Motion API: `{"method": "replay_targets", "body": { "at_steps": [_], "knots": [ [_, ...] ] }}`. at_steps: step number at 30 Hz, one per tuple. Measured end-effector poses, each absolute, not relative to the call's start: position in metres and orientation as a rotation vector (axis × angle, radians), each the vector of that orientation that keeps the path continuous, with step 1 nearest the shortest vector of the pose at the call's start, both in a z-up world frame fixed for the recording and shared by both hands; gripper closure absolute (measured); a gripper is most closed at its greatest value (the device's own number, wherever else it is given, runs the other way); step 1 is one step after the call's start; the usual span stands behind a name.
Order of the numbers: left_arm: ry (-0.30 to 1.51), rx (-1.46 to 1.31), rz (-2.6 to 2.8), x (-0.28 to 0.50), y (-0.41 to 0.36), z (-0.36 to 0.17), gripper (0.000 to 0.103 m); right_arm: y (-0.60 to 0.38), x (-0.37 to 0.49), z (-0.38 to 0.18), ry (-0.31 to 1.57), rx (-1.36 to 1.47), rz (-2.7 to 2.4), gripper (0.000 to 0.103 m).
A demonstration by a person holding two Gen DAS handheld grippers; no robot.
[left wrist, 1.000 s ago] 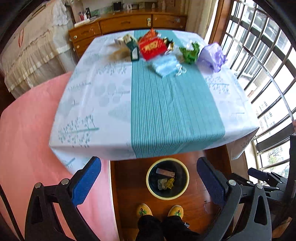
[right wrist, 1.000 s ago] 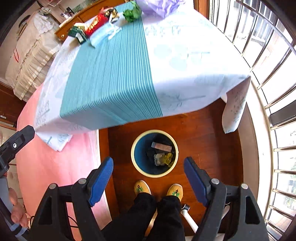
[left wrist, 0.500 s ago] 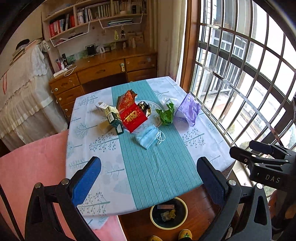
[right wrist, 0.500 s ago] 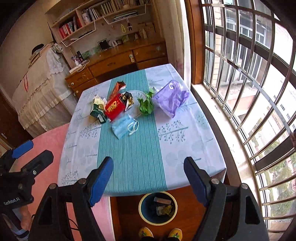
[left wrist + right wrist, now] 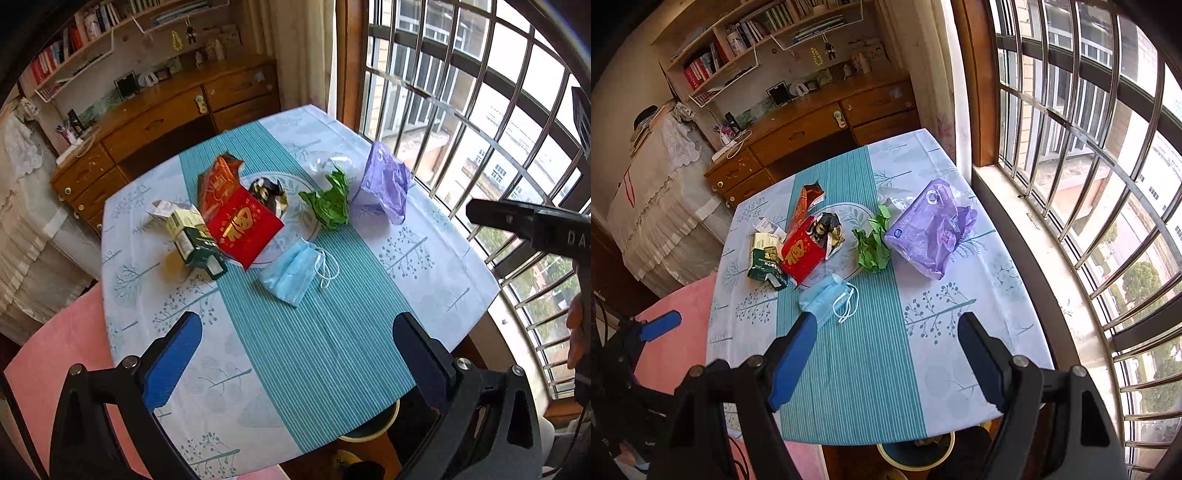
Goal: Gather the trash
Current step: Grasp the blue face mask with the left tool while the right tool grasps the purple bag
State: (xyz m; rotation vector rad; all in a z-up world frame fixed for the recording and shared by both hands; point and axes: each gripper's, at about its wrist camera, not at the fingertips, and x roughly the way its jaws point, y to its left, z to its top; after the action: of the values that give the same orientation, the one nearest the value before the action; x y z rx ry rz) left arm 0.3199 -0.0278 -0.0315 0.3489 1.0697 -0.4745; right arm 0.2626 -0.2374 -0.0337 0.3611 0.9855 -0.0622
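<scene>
Compared with half a second ago, both cameras are sitting closer to the table (image 5: 436, 266), so the trash is filling more of each view and the bin (image 5: 916, 452) on the floor is now mostly hiding under the table's near edge. The trash itself is lying as before: a blue face mask (image 5: 291, 271) nearest, just beside a red packet (image 5: 242, 225), a green carton (image 5: 194, 240), a dark crumpled wrapper (image 5: 267, 192), a green crumpled wrapper (image 5: 328, 201) and a purple bag (image 5: 384, 184).

The left claw (image 5: 295, 358) is hovering over the near part of the table, spread wide and gripping nothing. The right claw (image 5: 882, 356) is likewise gaping wide and empty, its left finger (image 5: 792, 360) overlapping the mask's near end in the picture, though whether it is touching cannot be told.
</scene>
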Motion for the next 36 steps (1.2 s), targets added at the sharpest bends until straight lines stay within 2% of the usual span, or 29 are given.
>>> {"method": "replay_targets", "body": {
  "at_steps": [3,7,15,21,23,24,25,26,27,30,31,32,33,34,35,36],
  "knots": [
    [1.141,0.384,-0.418,0.349,-0.04,-0.069,0.001,-0.26,0.297,-0.06,1.029,0.415,-0.031,0.023],
    [1.246,0.338,-0.334,0.392,-0.047,-0.111,0.001,-0.292,0.347,-0.098,1.095,0.477,0.004,0.014],
    [1.341,0.322,-0.28,0.447,-0.075,-0.166,0.001,-0.333,0.416,-0.17,1.22,0.618,0.043,0.014],
    [1.425,0.345,-0.268,0.466,-0.086,-0.198,0.001,-0.322,0.431,-0.189,1.241,0.565,0.088,0.012],
    [1.447,0.347,-0.258,0.469,-0.086,-0.207,0.002,-0.318,0.433,-0.189,1.24,0.53,0.11,0.014],
    [1.458,0.344,-0.251,0.47,-0.086,-0.211,0.002,-0.317,0.434,-0.189,1.235,0.531,0.123,0.021],
    [1.469,0.337,-0.244,0.472,-0.085,-0.214,0.008,-0.318,0.435,-0.191,1.238,0.554,0.151,0.039],
    [1.482,0.324,-0.241,0.473,-0.084,-0.217,0.016,-0.317,0.435,-0.192,1.249,0.577,0.176,0.047],
    [1.497,0.307,-0.236,0.473,-0.083,-0.22,0.018,-0.317,0.435,-0.191,1.253,0.582,0.184,0.054],
    [1.504,0.256,-0.228,0.475,-0.081,-0.223,0.029,-0.315,0.433,-0.185,1.235,0.555,0.196,0.066],
    [1.503,0.24,-0.231,0.473,-0.08,-0.222,0.039,-0.314,0.431,-0.183,1.232,0.55,0.203,0.068],
    [1.498,0.227,-0.236,0.471,-0.081,-0.22,0.055,-0.314,0.429,-0.181,1.228,0.548,0.21,0.069],
    [1.494,0.225,-0.235,0.469,-0.082,-0.219,0.063,-0.313,0.427,-0.179,1.225,0.546,0.219,0.07],
    [1.489,0.23,-0.234,0.466,-0.084,-0.218,0.079,-0.313,0.424,-0.178,1.223,0.543,0.227,0.072],
    [1.489,0.235,-0.232,0.462,-0.088,-0.218,0.084,-0.312,0.421,-0.176,1.22,0.541,0.235,0.074],
    [1.483,0.246,-0.224,0.459,-0.091,-0.217,0.084,-0.311,0.418,-0.174,1.218,0.54,0.244,0.08]
  ]
}}
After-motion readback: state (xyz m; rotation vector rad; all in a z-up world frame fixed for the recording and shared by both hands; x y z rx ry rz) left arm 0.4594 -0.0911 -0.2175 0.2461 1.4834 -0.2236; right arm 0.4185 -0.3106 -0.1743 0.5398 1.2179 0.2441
